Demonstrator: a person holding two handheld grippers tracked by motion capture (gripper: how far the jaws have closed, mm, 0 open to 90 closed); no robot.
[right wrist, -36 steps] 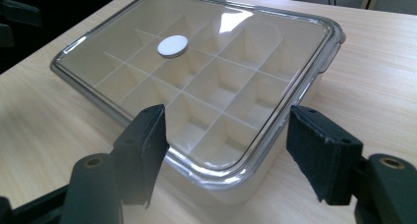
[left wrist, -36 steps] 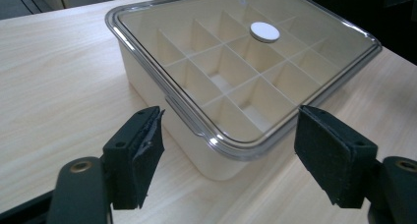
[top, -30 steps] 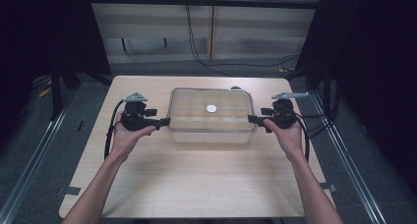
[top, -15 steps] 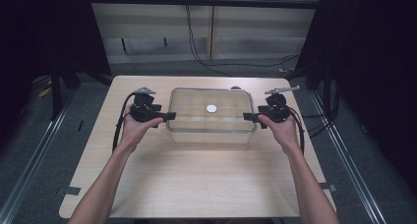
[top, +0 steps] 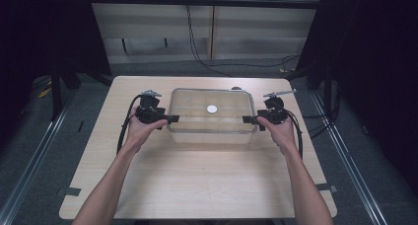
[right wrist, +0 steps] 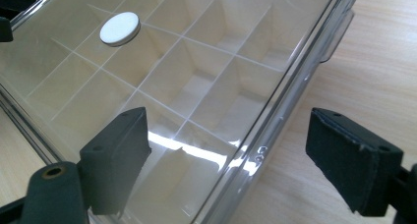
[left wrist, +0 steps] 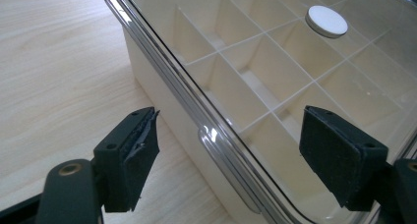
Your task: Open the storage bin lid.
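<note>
Your left gripper [top: 173, 119] and right gripper [top: 245, 119] sit at the two short ends of the clear-lidded box [top: 212, 117], which rests on the surface [top: 207, 180] between them. Both have just been opening further, and each now stands with its jaws apart and pressing on nothing.

In the left gripper view the box's rim and the small tab [left wrist: 223, 155] on the lid edge lie between the pads [left wrist: 135, 157], one pad over the surface, the other over the clear lid [left wrist: 275, 62]. In the right gripper view the same edge runs between that gripper's jaws, with the tab [right wrist: 339, 35] on that side well ahead of them.

The likely trouble:
- If you close on the lid's lip alone, the lid may pop up or flex while the box stays down
- The plastic looks smooth and glossy, so a shallow pinch on the rim could slide off as you lift
- If one side bites before the other, the box may skid across the surface toward the slower gripper, or tip when raised
- The white disc [top: 212, 108] in the middle of the lid may roll off if it is loose; I can't tell whether it is fixed
</note>
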